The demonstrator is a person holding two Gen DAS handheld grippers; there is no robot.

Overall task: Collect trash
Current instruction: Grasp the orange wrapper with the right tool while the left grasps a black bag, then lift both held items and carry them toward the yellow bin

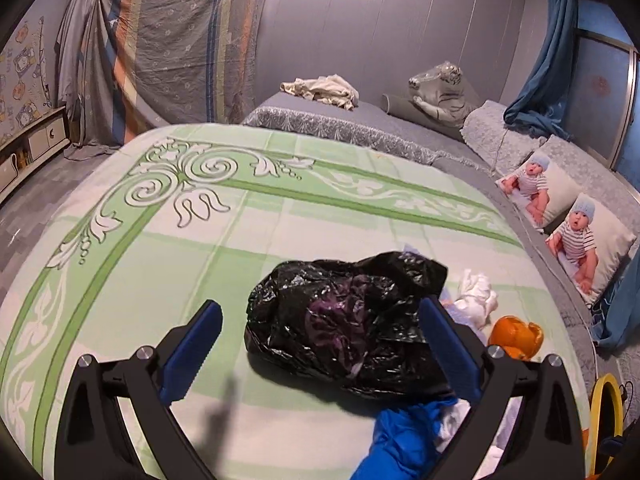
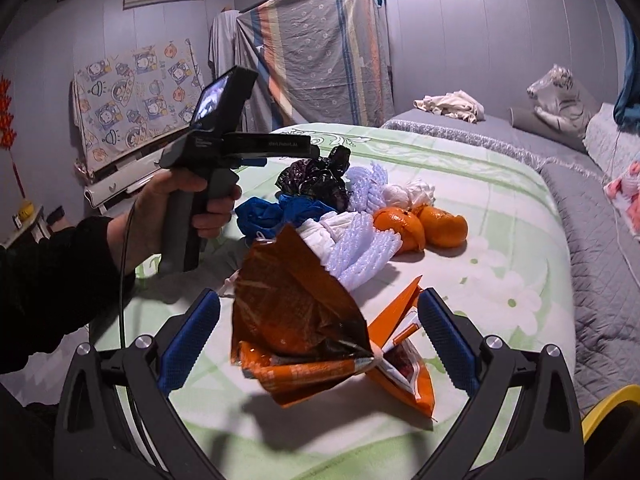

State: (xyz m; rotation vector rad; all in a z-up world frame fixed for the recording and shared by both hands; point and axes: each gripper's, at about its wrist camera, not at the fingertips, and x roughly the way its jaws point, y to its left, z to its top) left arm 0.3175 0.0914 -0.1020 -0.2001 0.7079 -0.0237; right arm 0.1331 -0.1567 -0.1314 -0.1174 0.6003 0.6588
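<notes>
With both sets of jaws spread and empty, my left gripper [image 1: 320, 344] frames the crumpled black plastic bag [image 1: 344, 320] at twelve o'clock and my right gripper [image 2: 320, 344] brackets the torn orange foil snack wrapper [image 2: 304, 332], so I judge the next move is closing on each.

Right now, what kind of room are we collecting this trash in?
Most likely a bedroom. The trash lies on a bed under a green floral bedspread, with baby-print pillows beside it and a blue window curtain beyond.
</notes>
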